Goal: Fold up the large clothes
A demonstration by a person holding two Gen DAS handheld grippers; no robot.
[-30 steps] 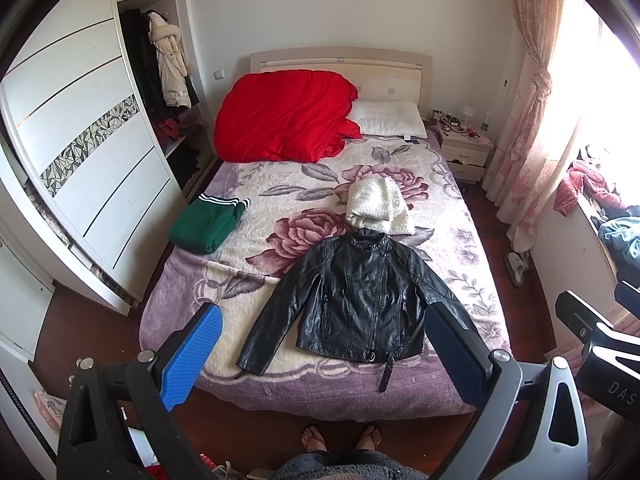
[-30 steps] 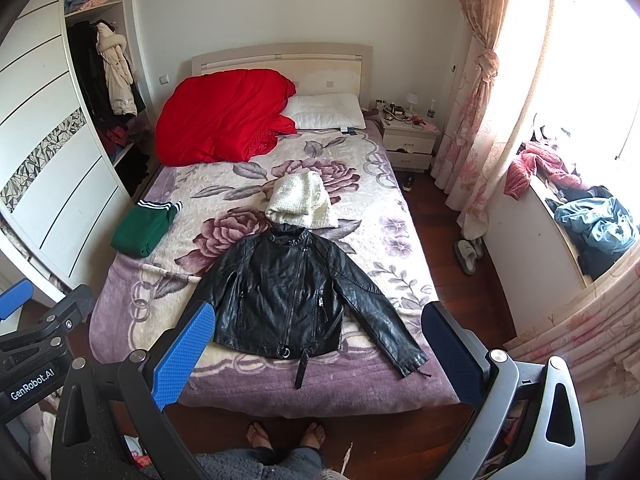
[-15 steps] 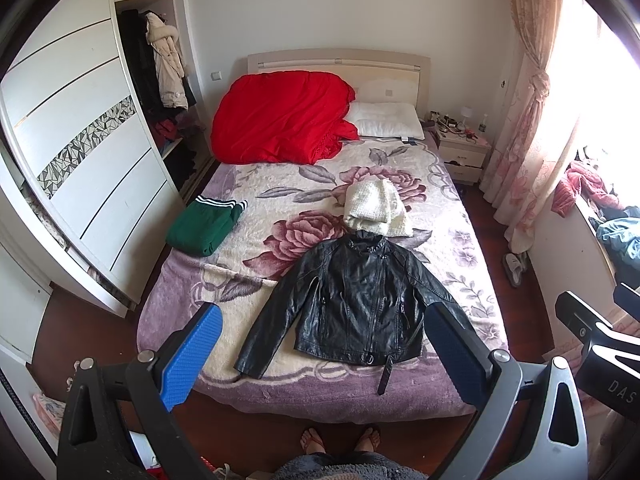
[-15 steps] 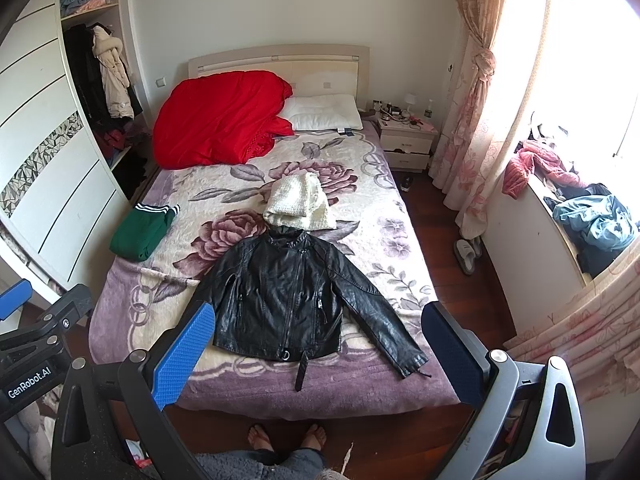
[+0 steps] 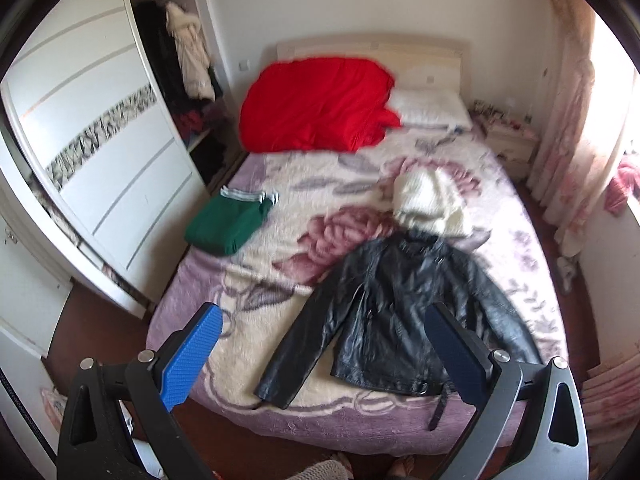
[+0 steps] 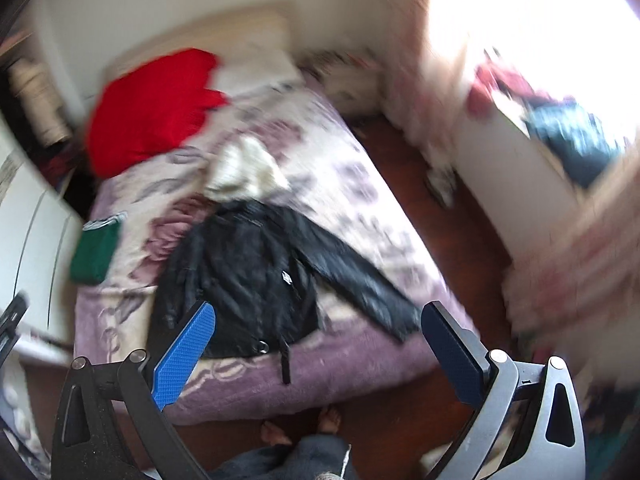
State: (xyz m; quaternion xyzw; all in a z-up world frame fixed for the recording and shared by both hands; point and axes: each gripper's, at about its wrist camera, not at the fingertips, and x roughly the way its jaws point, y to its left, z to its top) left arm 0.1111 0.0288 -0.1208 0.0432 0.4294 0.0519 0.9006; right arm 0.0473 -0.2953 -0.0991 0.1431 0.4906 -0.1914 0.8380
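A black leather jacket [image 5: 404,312] lies spread flat, front up, sleeves out, near the foot of the bed [image 5: 280,412]. It also shows in the blurred right wrist view [image 6: 256,276]. A white knit garment [image 5: 430,200] lies just above its collar. My left gripper [image 5: 324,356] is open and empty, held above the bed's foot end, left of the jacket body. My right gripper [image 6: 316,356] is open and empty, above the jacket's hem and the bed's foot edge.
A folded green garment [image 5: 228,220] lies at the bed's left edge. A red duvet [image 5: 316,104] and a pillow [image 5: 430,106] are at the head. A white wardrobe [image 5: 96,152] stands left, a nightstand [image 5: 512,140] and curtains right. The person's feet [image 6: 304,424] are at the bed's foot.
Both grippers have moved closer to the bed. The left view has swung right-down; the right view has tilted and swung fast, blurring. The jacket has not moved. Both stay open.
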